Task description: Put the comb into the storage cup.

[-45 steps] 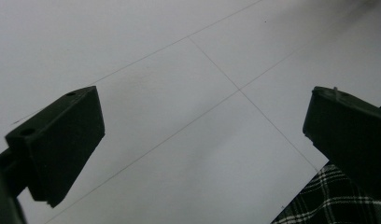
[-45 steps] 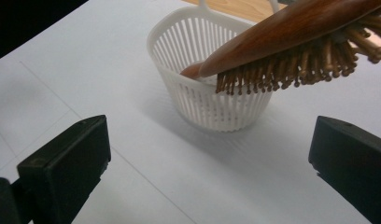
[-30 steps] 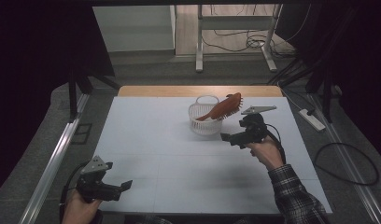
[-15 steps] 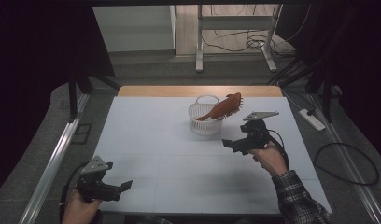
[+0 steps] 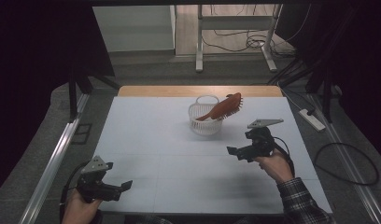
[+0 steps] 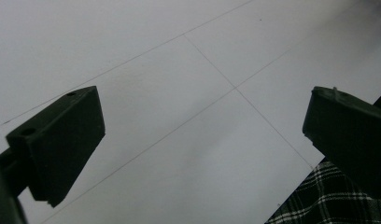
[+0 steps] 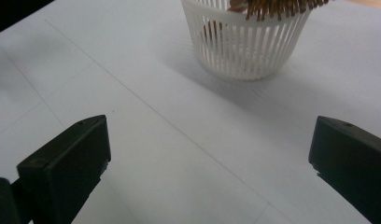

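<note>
Resting across the rim of a white slatted basket [image 5: 205,119], an orange-brown hairbrush [image 5: 225,108] was observed with its handle dipping into the basket and its bristled head projecting past the rim to the right. The basket stood upright on the pale worktop [image 5: 146,140], toward the far edge and slightly right of centre. In the right gripper view, the basket [image 7: 247,42] was seen ahead with the brush bristles [image 7: 282,7] over its rim.

The right hand-held gripper [image 5: 235,152] was held above the worktop, near the basket on its near-right side but apart from it; its jaws were spread wide with nothing between them. The gripper's jaws pointed left in the high view.

The left hand-held gripper [image 5: 125,185] was recorded at the near-left corner of the worktop, well apart from the basket, its jaws likewise spread and empty. A plaid sleeve [image 6: 338,200] was noted at the lower right of the left gripper view.
</note>
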{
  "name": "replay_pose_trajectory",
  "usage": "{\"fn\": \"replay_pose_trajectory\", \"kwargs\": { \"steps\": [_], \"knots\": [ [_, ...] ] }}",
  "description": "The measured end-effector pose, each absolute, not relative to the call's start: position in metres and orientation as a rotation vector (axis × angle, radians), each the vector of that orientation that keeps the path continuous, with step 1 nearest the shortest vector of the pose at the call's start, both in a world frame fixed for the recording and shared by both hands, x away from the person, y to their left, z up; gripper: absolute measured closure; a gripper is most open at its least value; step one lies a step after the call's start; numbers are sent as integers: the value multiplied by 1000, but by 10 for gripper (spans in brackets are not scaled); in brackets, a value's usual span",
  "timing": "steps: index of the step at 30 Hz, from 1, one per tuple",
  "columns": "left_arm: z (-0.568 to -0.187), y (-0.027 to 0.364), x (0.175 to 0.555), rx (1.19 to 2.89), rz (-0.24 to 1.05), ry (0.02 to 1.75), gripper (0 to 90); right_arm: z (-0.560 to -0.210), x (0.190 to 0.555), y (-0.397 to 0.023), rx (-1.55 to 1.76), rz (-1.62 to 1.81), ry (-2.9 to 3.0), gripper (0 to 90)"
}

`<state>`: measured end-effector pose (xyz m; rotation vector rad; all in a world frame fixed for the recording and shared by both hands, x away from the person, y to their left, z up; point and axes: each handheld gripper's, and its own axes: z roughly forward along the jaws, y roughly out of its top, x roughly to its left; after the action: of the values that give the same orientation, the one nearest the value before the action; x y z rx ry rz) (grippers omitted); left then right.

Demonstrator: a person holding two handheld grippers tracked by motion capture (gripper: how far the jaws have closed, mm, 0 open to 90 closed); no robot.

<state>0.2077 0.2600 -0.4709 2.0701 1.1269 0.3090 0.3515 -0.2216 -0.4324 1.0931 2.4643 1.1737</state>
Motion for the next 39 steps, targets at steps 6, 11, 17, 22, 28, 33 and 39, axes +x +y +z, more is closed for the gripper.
{"fn": "replay_pose_trajectory", "kwargs": {
  "steps": [6, 11, 17, 22, 28, 33, 39],
  "knots": [
    [-471, 260, 208, 2071, 309, 1128, 0, -434, 344, -229, 1098, 1159, 2481, 0],
    [-471, 260, 208, 2070, 309, 1129, 0, -436, 339, -234, 1114, 1146, 2483, 0],
    [-471, 260, 208, 2069, 307, 1128, 0, -436, 332, -240, 1148, 1146, 2467, 0],
    [-471, 260, 208, 2070, 306, 1127, 1, -436, 326, -246, 1185, 1105, 2451, 0],
    [-471, 260, 208, 2071, 306, 1126, 1, -437, 319, -254, 1213, 1082, 2438, 0],
    [-471, 260, 208, 2072, 307, 1126, 1, -438, 313, -263, 1214, 1079, 2434, 0],
    [-471, 260, 208, 2072, 308, 1126, 1, -441, 306, -271, 1199, 1042, 2431, 0]
  ]
}}
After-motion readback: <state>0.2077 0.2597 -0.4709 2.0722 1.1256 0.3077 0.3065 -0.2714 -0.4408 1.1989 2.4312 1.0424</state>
